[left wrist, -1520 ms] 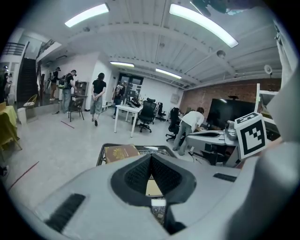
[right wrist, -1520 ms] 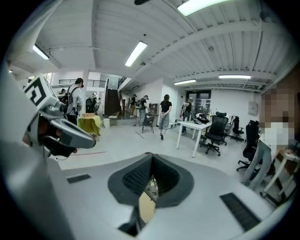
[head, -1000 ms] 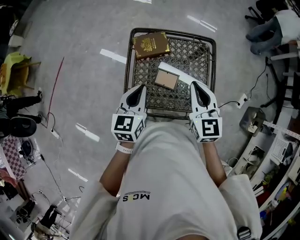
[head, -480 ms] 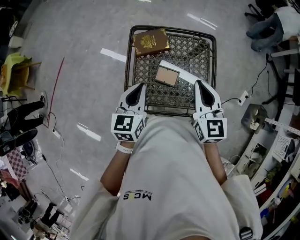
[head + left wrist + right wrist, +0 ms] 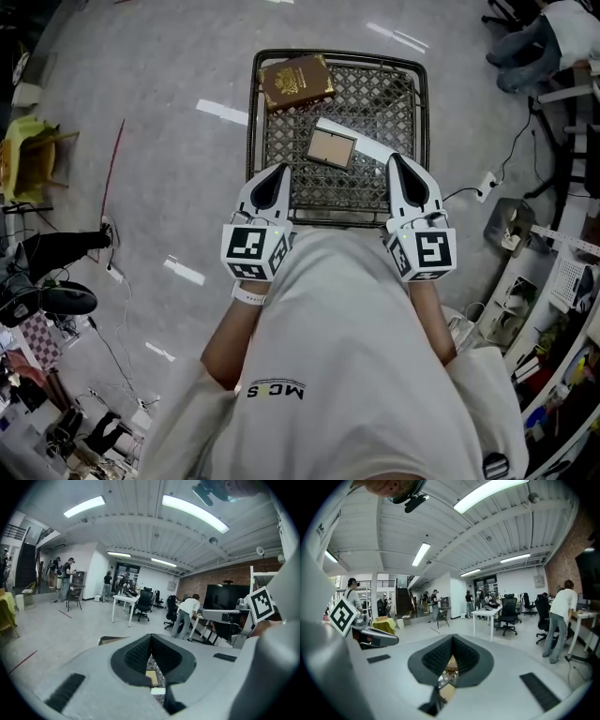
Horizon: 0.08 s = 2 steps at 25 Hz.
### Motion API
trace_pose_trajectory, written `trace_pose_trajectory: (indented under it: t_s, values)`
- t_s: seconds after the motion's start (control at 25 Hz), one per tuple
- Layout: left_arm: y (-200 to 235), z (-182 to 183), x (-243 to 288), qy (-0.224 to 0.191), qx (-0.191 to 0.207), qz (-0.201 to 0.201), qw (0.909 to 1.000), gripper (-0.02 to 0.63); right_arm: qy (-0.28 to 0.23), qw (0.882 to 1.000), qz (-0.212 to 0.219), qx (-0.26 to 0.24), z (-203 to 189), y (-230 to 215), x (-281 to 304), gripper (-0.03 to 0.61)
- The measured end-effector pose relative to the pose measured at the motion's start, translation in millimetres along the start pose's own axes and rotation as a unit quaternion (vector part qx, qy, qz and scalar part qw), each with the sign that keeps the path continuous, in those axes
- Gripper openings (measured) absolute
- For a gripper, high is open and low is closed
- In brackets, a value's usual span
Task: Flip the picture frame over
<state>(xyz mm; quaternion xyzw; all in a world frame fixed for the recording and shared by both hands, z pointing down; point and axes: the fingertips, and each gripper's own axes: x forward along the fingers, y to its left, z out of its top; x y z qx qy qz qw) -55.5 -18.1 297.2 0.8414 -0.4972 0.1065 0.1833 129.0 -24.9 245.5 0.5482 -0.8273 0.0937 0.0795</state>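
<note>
Frame: picture frame (image 5: 331, 147) flat on mesh tabletop (image 5: 380, 98); which face shows is unclear.
Jaws: left gripper (image 5: 277, 174) and right gripper (image 5: 397, 164) closed, empty, short of it.

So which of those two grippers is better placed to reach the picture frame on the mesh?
Left, probably, by a small margin. The left gripper sits slightly nearer the picture frame, and its own view has the frame dead ahead beyond its shut jaws. The right gripper is almost as near.

Bright, even light is supplied by ceiling light strips (image 5: 194, 513). Glare streaks are noted on the floor (image 5: 223, 111). Fisheye bending and dark corners are recorded in both gripper views.
</note>
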Motion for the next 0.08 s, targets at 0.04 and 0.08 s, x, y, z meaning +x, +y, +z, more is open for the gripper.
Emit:
trace_pose_trajectory:
  t_s: [0.04,0.08]
  values:
    - [-0.2,-0.8,-0.4,0.001,0.000,0.000,1.0000,0.023,0.001,1.000,0.000,0.002,-0.6,0.1,-0.9,0.015]
    - [-0.5,-1.6,-0.9,0.002,-0.001,0.000,1.0000,0.023,0.002,1.000,-0.001,0.003,-1.2,0.1,-1.9,0.015]
